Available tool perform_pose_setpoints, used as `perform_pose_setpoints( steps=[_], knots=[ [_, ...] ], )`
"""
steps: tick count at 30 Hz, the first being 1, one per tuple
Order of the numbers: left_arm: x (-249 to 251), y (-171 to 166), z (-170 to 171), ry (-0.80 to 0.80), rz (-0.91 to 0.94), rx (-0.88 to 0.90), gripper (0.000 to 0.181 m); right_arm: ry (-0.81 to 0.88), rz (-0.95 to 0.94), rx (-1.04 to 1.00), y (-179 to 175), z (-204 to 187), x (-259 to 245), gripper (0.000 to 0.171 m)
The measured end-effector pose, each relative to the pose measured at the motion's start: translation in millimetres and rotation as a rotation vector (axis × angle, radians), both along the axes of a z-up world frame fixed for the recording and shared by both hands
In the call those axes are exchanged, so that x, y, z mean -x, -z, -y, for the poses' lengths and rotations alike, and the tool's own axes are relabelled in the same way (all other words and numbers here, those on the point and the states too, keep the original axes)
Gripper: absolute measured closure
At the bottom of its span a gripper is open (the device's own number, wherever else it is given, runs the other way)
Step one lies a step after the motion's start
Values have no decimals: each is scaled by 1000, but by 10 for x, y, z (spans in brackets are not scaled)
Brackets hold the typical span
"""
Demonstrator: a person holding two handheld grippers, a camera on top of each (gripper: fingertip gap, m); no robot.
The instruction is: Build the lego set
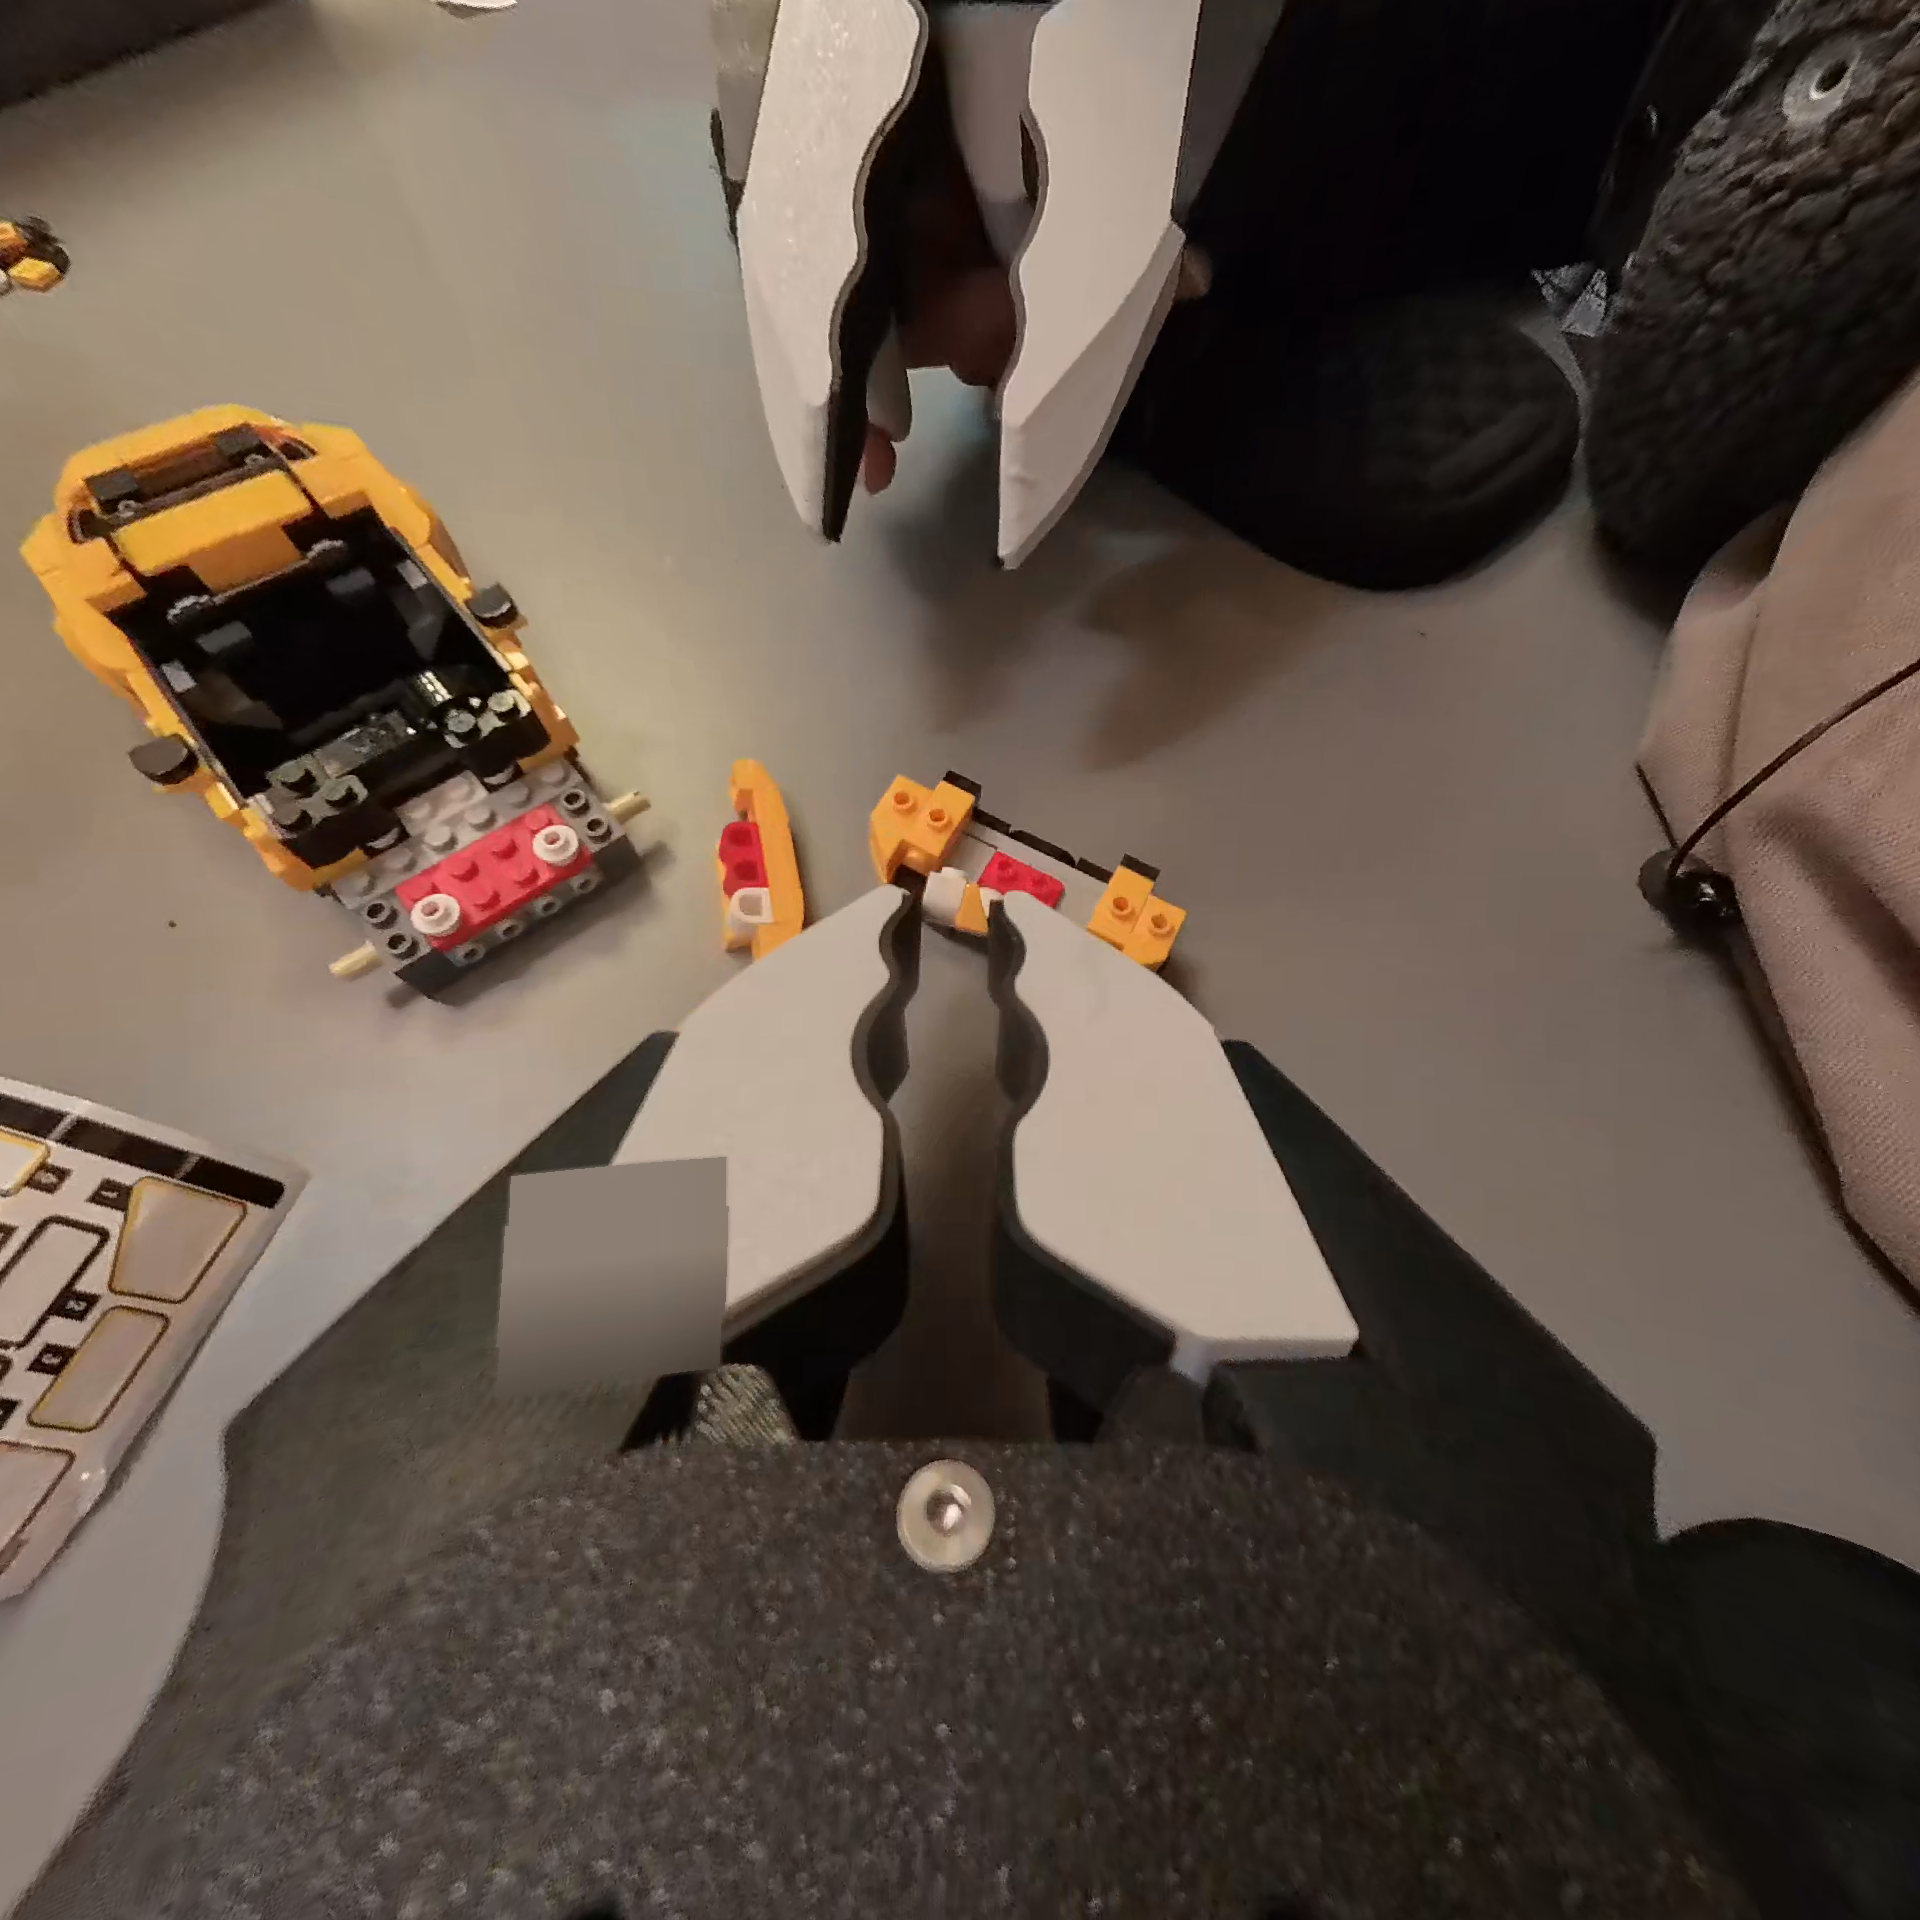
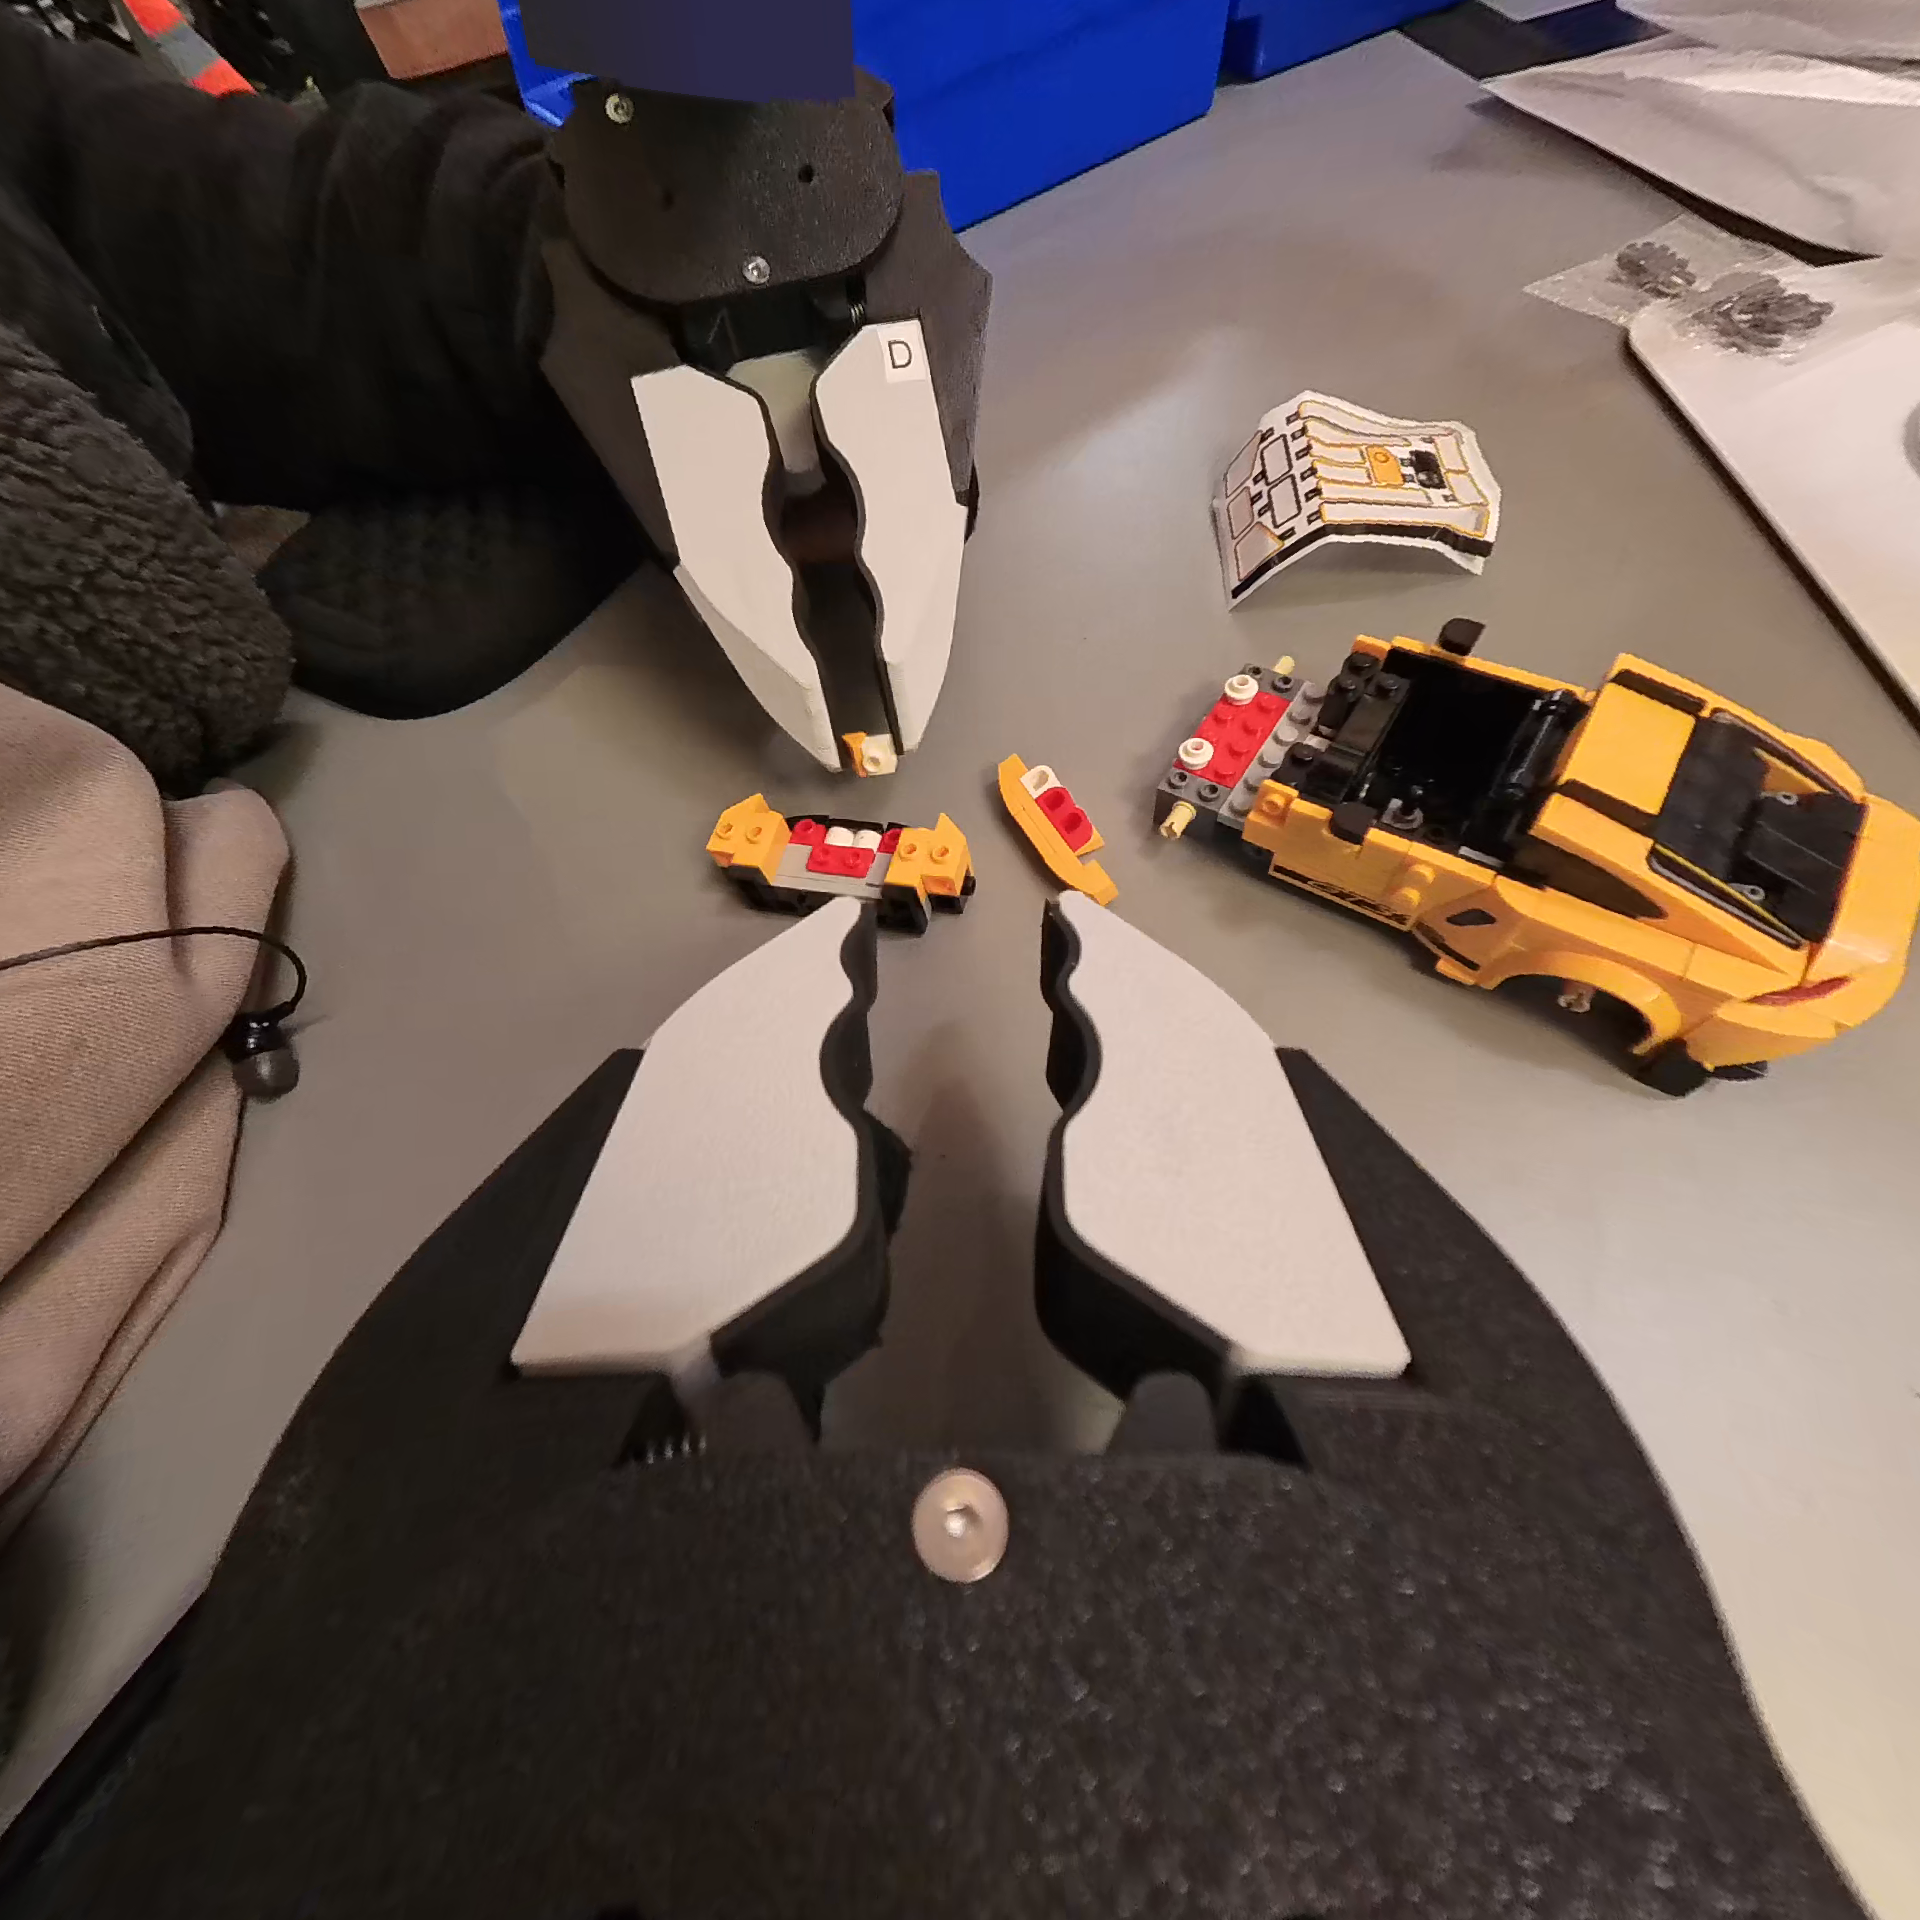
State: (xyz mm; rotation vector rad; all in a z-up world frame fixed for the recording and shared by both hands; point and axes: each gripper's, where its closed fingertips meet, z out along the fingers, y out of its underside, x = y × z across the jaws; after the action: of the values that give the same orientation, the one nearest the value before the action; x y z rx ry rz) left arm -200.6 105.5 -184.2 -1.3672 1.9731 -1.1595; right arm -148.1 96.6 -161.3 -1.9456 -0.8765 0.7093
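Seen from the right wrist camera, the right tool (image 2: 958, 914) is hovering low over the grey surface (image 2: 1403, 1299) with its fingers spread and nothing between them. Just beyond its tips, a small orange, red and grey sub-assembly (image 2: 842, 857) is lying flat, with a curved orange piece (image 2: 1055, 821) resting just beside it. Opposite, the left tool (image 2: 868, 753) is pinching a tiny orange-and-white piece (image 2: 871, 754) at its fingertips — tips pointing down, just behind the sub-assembly. Off to the right, well apart from both tools, the half-built orange car (image 2: 1538, 831) is sitting with its red and grey studded end exposed. Farther back, a curled sticker sheet (image 2: 1351, 488) is lying — and behind it a blue bin (image 2: 1039, 94).
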Motion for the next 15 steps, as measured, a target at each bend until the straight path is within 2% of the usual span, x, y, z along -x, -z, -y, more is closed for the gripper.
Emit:
perform_pose_setpoints(
  steps=[15],
  knots=[
    [47,98,6,11,-50,-41,169,-11,42,31,85,1,26,142]
  ],
)
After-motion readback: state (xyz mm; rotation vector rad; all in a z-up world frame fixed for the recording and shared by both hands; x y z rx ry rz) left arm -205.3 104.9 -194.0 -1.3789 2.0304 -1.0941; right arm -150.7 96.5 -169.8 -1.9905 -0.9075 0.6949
